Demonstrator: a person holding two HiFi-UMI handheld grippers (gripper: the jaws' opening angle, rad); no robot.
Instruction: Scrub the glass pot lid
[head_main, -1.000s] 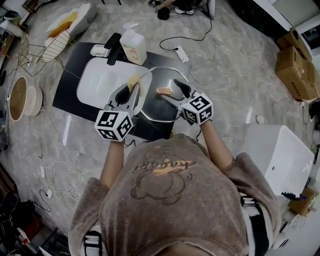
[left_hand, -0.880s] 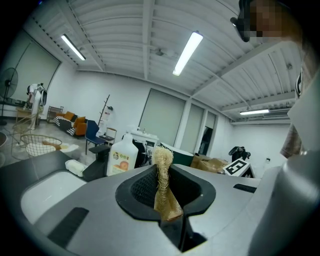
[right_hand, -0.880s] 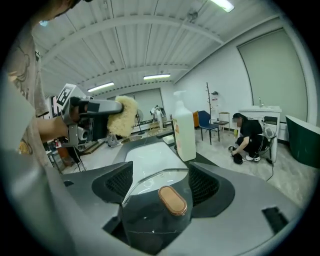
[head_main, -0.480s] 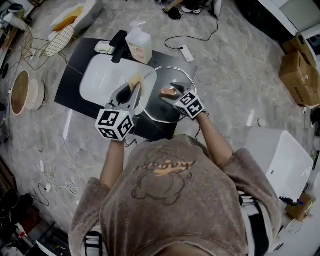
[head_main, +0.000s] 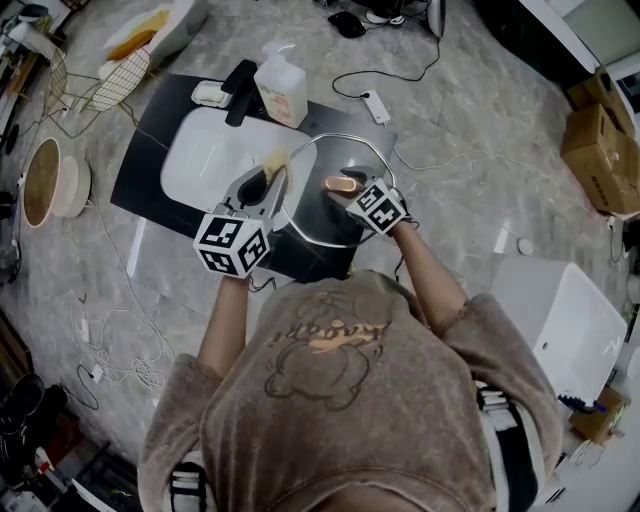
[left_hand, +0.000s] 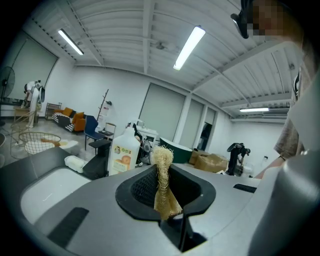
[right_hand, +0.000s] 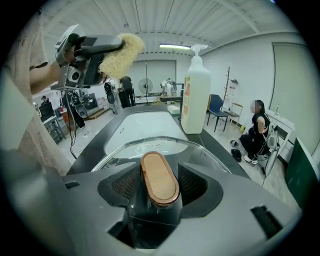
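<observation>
The glass pot lid (head_main: 318, 215) lies on the black counter beside the white sink basin (head_main: 200, 150). Its wood-topped knob (head_main: 340, 184) stands between the jaws of my right gripper (head_main: 347, 186). Those jaws are closing around the knob (right_hand: 159, 177), with a thin gap still showing on each side of it. My left gripper (head_main: 266, 178) hovers over the lid's left rim, shut on a tan loofah scrubber (head_main: 274, 158). The scrubber (left_hand: 162, 185) sticks up from between the left jaws. It also shows in the right gripper view as a pale scrubber (right_hand: 120, 60) above the lid's glass (right_hand: 150, 145).
A white soap bottle (head_main: 280, 90) stands behind the sink, next to a black tap (head_main: 238, 78) and a soap dish (head_main: 207, 94). Cables and a power strip (head_main: 375, 107) lie on the floor beyond. A white box (head_main: 560, 310) stands at the right, wire racks (head_main: 110, 85) at the far left.
My right gripper has moved forward onto the lid's knob and its jaws have narrowed around it. The left gripper with the scrubber has barely shifted.
</observation>
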